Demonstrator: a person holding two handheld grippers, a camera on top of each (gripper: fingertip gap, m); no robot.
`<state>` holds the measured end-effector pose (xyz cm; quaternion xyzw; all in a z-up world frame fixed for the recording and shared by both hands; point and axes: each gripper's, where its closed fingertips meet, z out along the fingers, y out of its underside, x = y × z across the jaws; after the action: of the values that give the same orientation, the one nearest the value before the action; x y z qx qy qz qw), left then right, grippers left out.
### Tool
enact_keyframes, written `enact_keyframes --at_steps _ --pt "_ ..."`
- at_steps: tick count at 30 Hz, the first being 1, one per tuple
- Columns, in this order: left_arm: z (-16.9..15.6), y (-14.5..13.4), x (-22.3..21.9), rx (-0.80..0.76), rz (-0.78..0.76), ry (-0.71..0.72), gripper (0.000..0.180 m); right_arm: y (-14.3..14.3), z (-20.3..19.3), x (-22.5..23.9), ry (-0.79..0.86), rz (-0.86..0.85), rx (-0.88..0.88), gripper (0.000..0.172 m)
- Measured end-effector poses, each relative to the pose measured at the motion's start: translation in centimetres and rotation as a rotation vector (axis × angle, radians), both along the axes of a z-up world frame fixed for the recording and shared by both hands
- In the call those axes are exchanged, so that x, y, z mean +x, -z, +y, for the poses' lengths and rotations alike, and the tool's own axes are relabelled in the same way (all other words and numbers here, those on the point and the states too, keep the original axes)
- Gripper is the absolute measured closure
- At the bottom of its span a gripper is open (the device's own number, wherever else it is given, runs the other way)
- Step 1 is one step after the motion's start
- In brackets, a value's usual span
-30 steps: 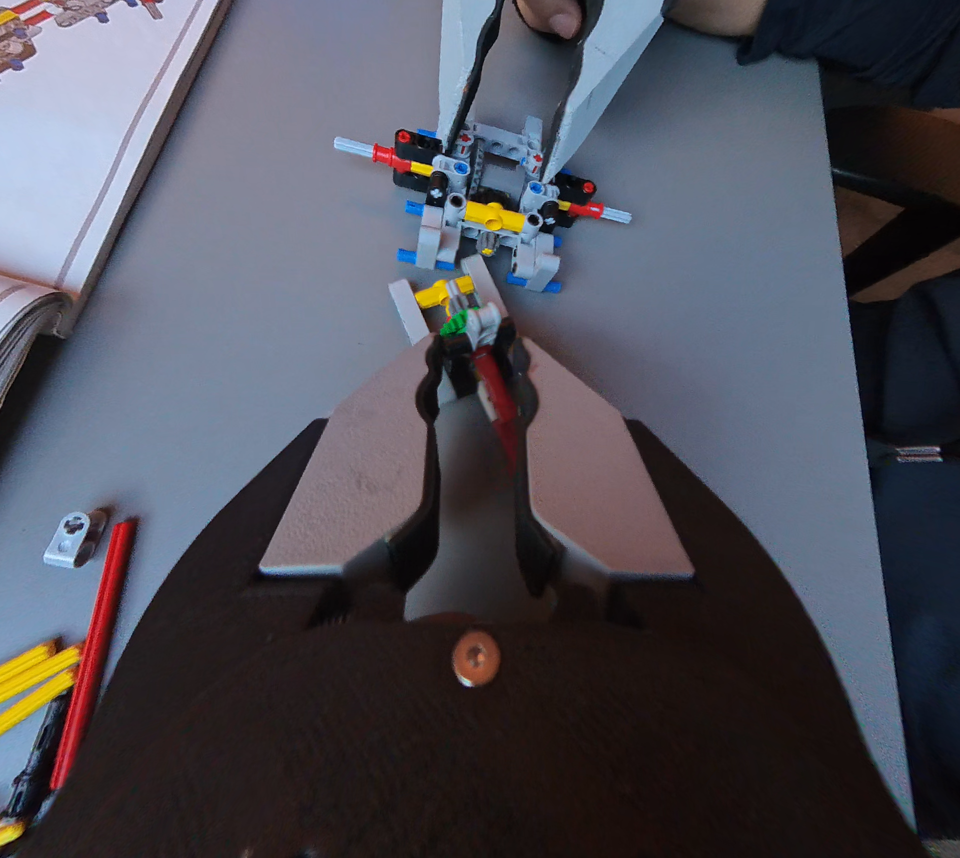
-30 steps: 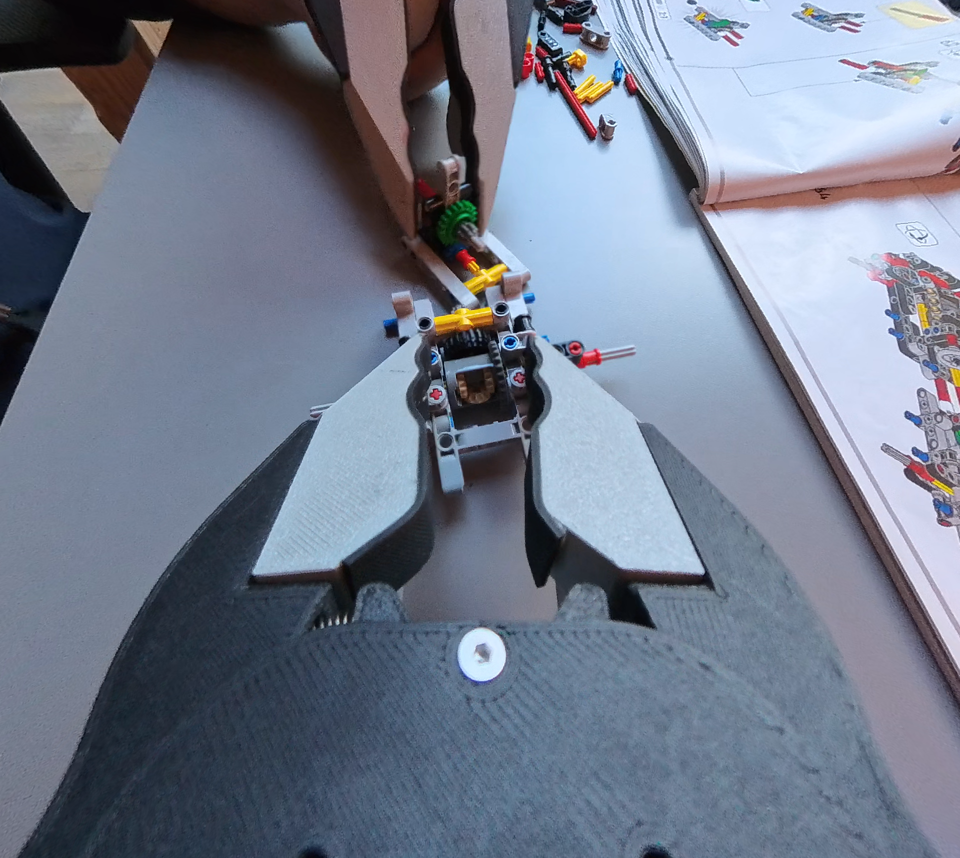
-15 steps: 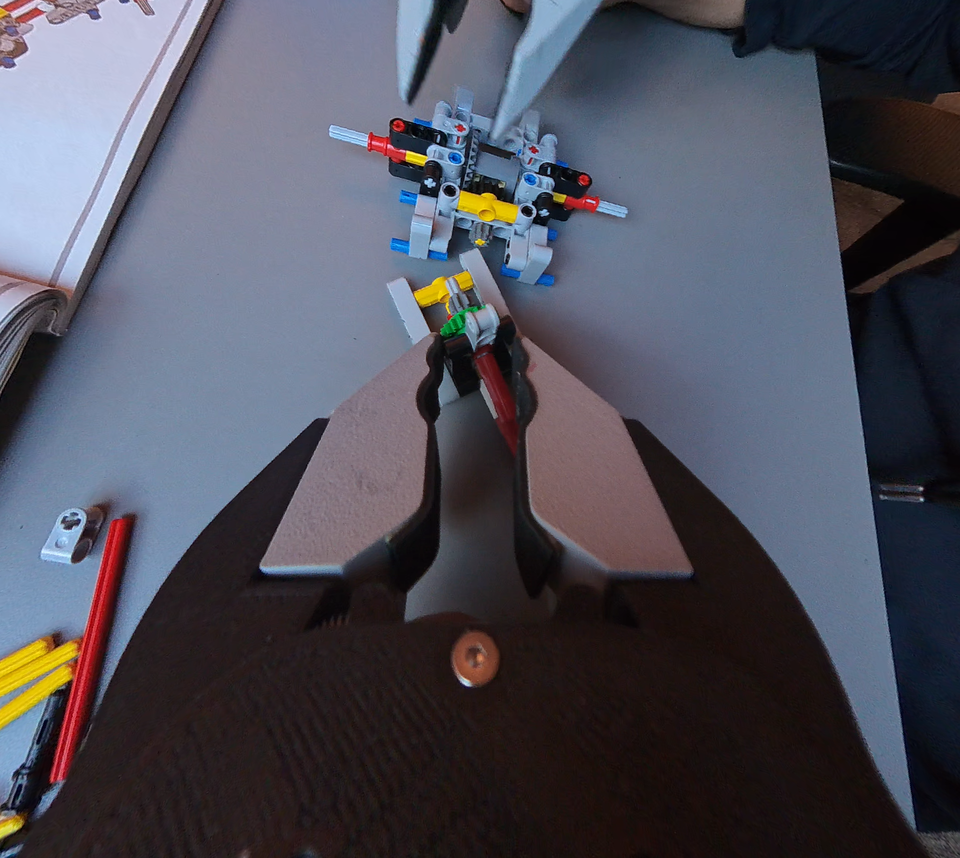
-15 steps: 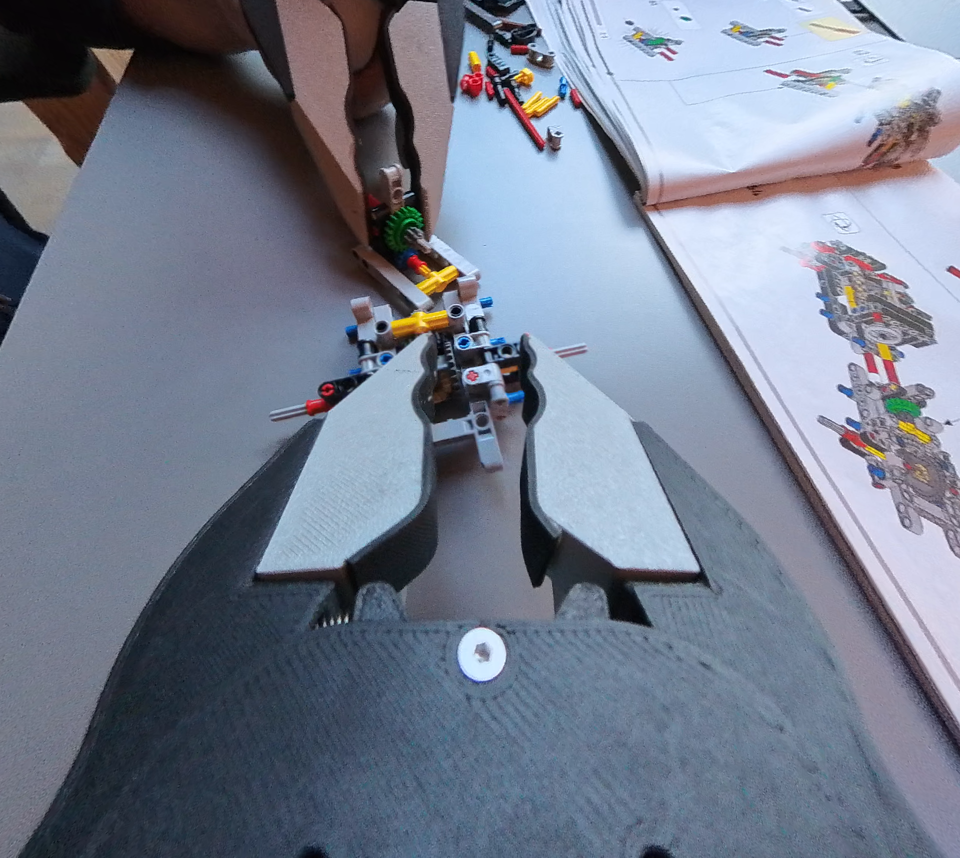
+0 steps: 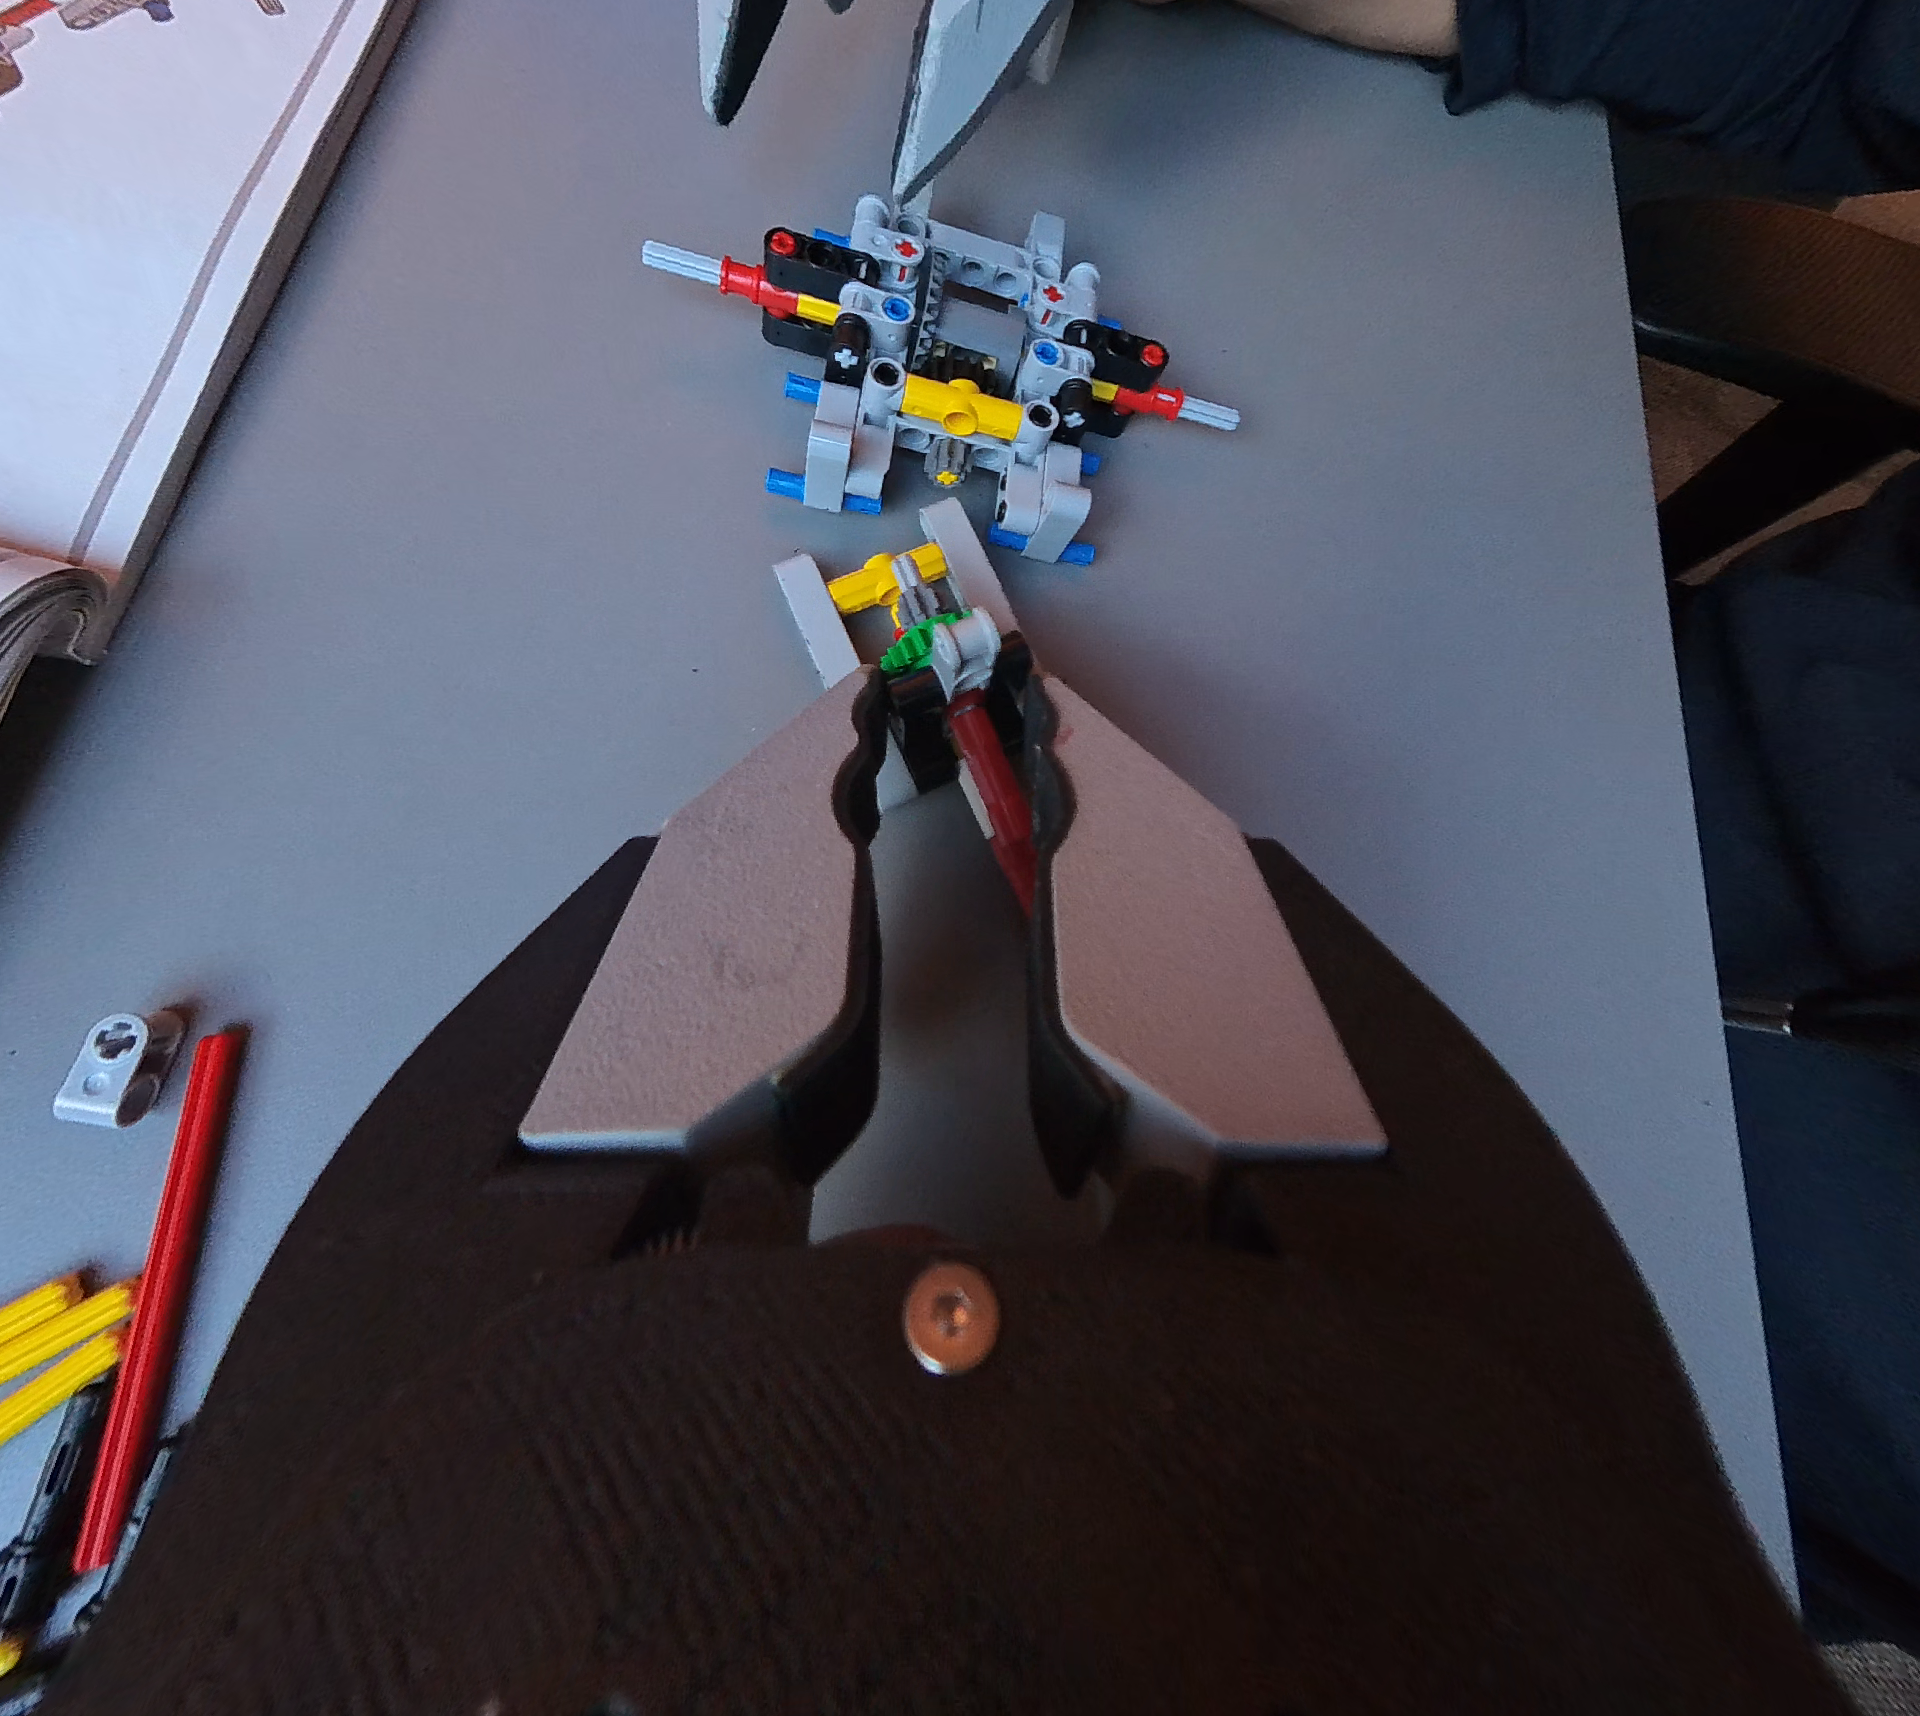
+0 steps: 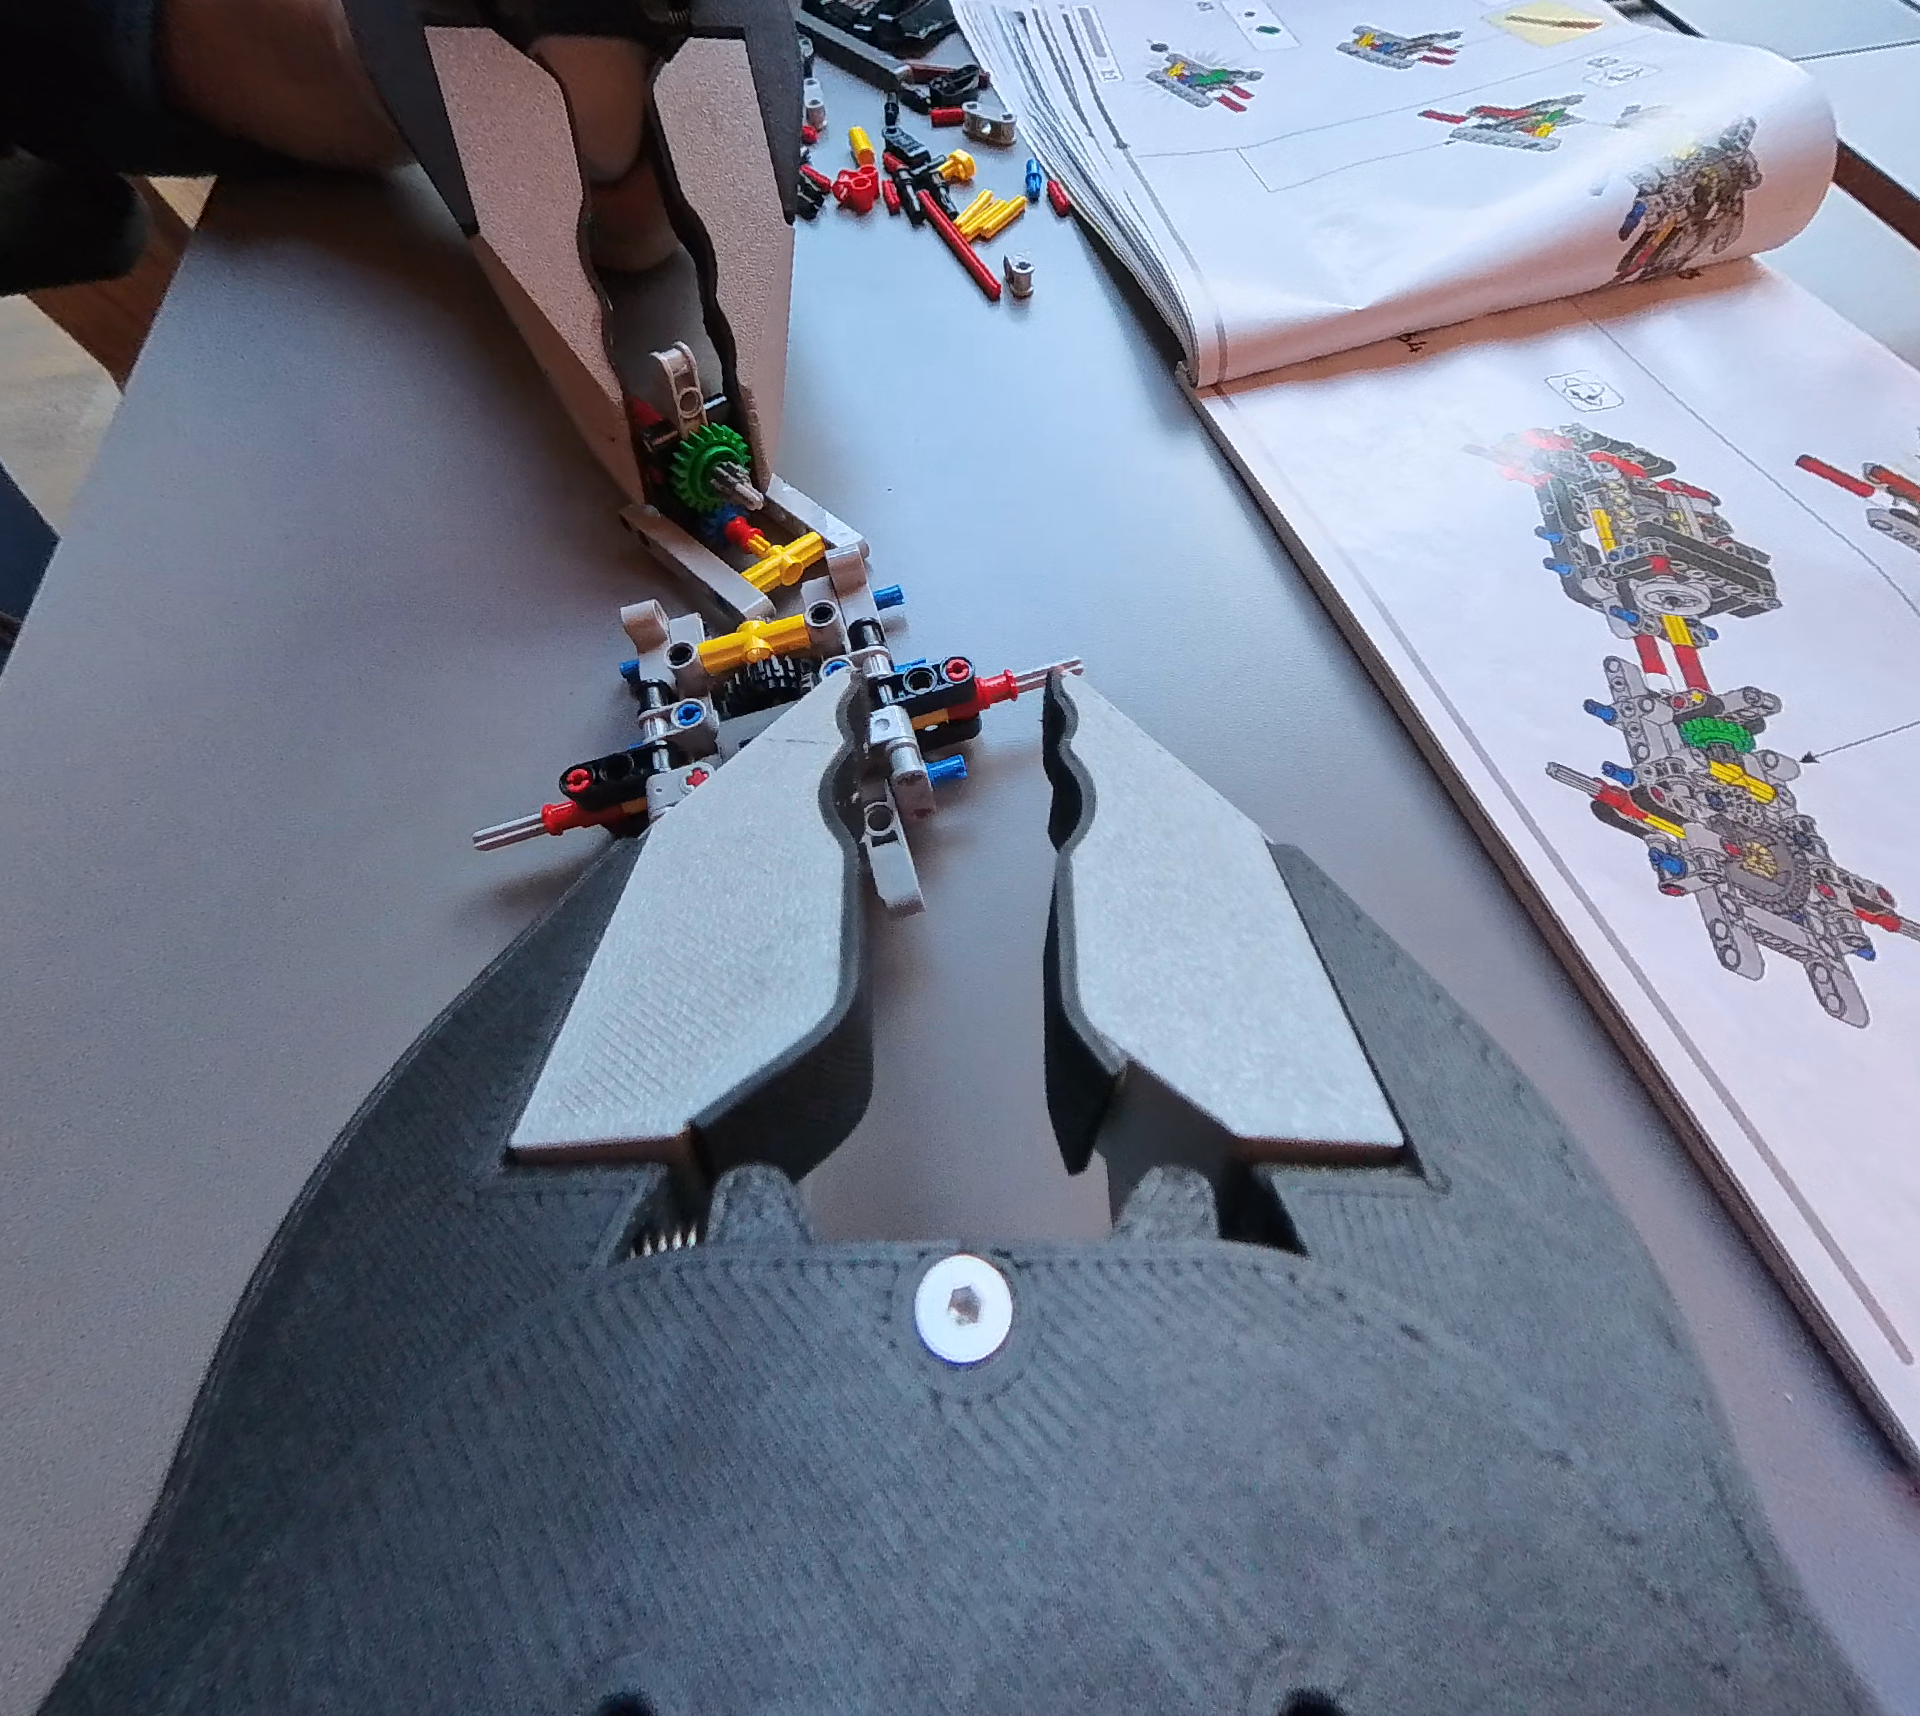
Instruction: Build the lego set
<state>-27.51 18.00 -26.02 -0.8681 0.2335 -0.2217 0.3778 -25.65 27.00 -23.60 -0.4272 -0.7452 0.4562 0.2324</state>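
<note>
The left tool (image 5: 951, 731) is clamped on the black end of a small grey-beamed sub-assembly with a green gear (image 6: 717, 513), tilted onto the grey bench (image 5: 416, 523). Keep that grip level. Just beyond, the grey, black and yellow axle assembly (image 5: 940, 378) lies flat. The right tool (image 6: 951, 700) stands apart, holding nothing, one fingertip (image 5: 914, 160) touching the assembly's far edge. The open instruction booklet (image 6: 1455, 160) and scattered loose pins (image 6: 935, 191) crowd one side.

Your desk (image 5: 416, 419) is plain grey; the assembly (image 5: 940, 378) mixes grey, black, yellow, red and blue; the held piece (image 5: 935, 679) shows a green gear.
</note>
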Motion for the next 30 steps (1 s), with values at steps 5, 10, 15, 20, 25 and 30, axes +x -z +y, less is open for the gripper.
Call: enact_keyframes --at_steps 5,10,15,20,25,30 --pt "0.0 0.0 0.0 -0.005 -0.01 0.001 0.159 0.0 0.0 0.0 -0.003 -0.002 -0.001 0.141" --pt "0.0 0.0 0.0 -0.006 -0.011 0.001 0.158 0.1 0.0 0.0 -0.002 -0.006 0.005 0.141" --pt "0.0 0.0 0.0 -0.004 -0.008 0.002 0.158 0.1 0.1 0.0 0.003 -0.009 0.005 0.141" --pt "-0.3 -0.1 0.2 -0.023 -0.044 0.024 0.159 0.2 0.1 0.0 0.002 -0.014 0.0 0.14" --pt "-0.6 -0.8 -0.1 -0.094 -0.205 0.035 0.159 0.4 -0.4 0.2 -0.026 -0.028 0.011 0.14" --pt "-1.2 -1.2 -0.5 -0.194 -0.37 0.049 0.159 0.5 -1.5 0.9 -0.079 -0.049 -0.013 0.136"
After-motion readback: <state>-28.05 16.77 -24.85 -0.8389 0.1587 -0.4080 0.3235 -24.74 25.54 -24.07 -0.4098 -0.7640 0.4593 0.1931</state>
